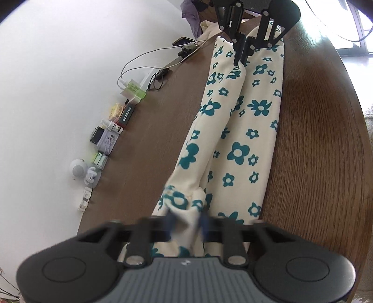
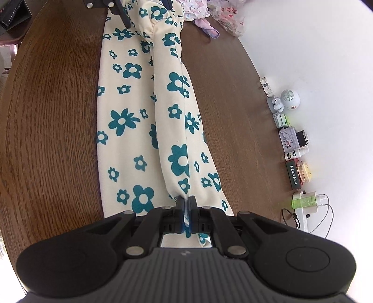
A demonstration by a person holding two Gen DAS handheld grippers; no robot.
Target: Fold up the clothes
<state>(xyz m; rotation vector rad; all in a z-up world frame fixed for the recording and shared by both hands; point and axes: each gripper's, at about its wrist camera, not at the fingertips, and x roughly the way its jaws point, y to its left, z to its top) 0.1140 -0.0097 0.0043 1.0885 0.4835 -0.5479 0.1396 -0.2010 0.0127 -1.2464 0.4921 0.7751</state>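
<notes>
Cream trousers with teal flowers [image 1: 242,130] lie lengthwise on the brown wooden table [image 1: 314,139]. One leg is lifted and stretched between the two grippers. My left gripper [image 1: 186,221] holds one end of that leg; its fingers are blurred with bunched cloth between them. My right gripper [image 2: 185,209] is shut on the other end of the leg [image 2: 179,116]. Each gripper shows at the far end in the other's view: the right one [image 1: 242,53] and the left one [image 2: 144,14].
Small items line the wall edge: a phone [image 1: 183,42], charger cables [image 1: 144,60], a green bottle [image 2: 305,200], small boxes [image 2: 296,172] and a round white speaker [image 2: 290,98]. Pink and purple clothes [image 2: 209,21] lie beyond the trousers.
</notes>
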